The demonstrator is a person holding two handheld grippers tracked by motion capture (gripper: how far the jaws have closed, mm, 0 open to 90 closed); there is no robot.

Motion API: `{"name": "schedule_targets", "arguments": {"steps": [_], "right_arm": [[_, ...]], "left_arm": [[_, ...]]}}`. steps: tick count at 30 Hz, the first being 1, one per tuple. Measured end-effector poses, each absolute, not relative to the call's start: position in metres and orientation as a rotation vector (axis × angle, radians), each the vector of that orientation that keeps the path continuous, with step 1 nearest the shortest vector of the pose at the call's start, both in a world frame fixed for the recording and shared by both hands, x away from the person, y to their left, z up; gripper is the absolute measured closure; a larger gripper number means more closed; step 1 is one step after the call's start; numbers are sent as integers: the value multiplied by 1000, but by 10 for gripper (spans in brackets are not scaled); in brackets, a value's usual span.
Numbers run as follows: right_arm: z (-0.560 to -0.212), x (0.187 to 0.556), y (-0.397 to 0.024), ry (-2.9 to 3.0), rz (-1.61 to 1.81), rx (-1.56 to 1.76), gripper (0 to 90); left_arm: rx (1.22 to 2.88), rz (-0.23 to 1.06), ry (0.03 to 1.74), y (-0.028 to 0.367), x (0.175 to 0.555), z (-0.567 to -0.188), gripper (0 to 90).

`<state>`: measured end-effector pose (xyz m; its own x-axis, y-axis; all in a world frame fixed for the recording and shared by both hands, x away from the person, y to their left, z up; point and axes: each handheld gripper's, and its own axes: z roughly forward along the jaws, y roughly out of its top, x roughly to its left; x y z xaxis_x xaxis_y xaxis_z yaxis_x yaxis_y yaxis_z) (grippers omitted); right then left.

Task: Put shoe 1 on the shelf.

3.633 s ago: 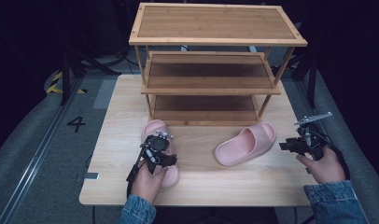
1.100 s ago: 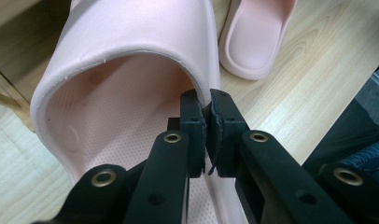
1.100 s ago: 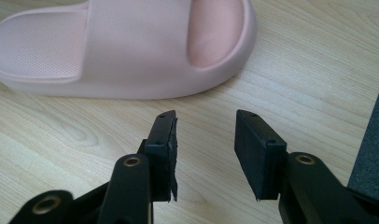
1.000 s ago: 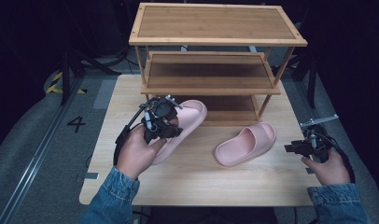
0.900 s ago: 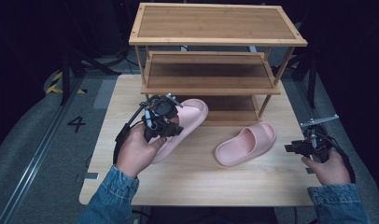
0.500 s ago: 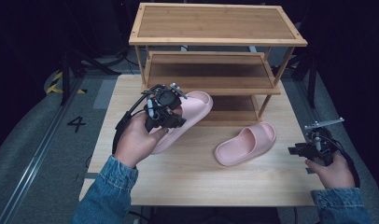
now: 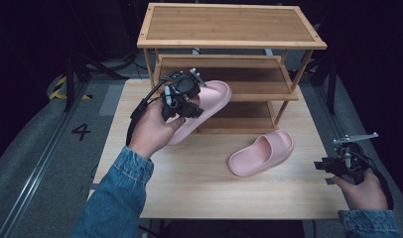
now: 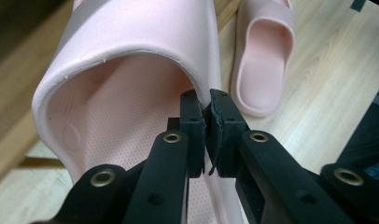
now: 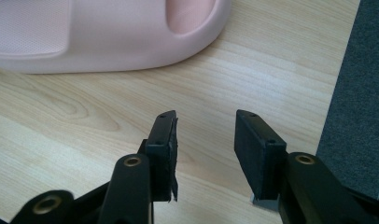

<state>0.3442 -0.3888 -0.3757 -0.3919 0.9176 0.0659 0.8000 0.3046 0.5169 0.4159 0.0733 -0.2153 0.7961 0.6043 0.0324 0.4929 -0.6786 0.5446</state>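
My left gripper (image 7: 182, 96) (image 8: 205, 109) is shut on the strap edge of a pink slipper (image 7: 209, 101) (image 8: 131, 60), which hangs tilted in the air in front of the middle shelf of the wooden shoe rack (image 7: 229, 27). A second pink slipper (image 7: 261, 152) (image 8: 264, 51) (image 9: 103, 28) lies on the wooden table (image 7: 204, 188), right of centre. At the table's right edge my right gripper (image 7: 333, 166) (image 9: 204, 135) is open over bare wood with nothing between its jaws, the lying slipper just ahead of it.
The three-tier rack stands at the back of the table, its shelves bare. Grey carpeted floor (image 7: 40, 163) (image 9: 360, 93) surrounds the table, with a marked "4" (image 7: 82, 131) at the left. Dark stands and cables lie behind the rack.
My left hand has lifted the held slipper up and toward the rack's middle shelf. My right hand has drifted slightly right and back along the table edge.
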Motion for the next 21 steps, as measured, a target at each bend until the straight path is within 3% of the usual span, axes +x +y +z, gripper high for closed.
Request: {"name": "schedule_targets", "arguments": {"steps": [21], "right_arm": [[-373, 323, -395, 2313, 717, 1561, 592]], "left_arm": [[2466, 413, 817, 41, 470, -213, 843]]}}
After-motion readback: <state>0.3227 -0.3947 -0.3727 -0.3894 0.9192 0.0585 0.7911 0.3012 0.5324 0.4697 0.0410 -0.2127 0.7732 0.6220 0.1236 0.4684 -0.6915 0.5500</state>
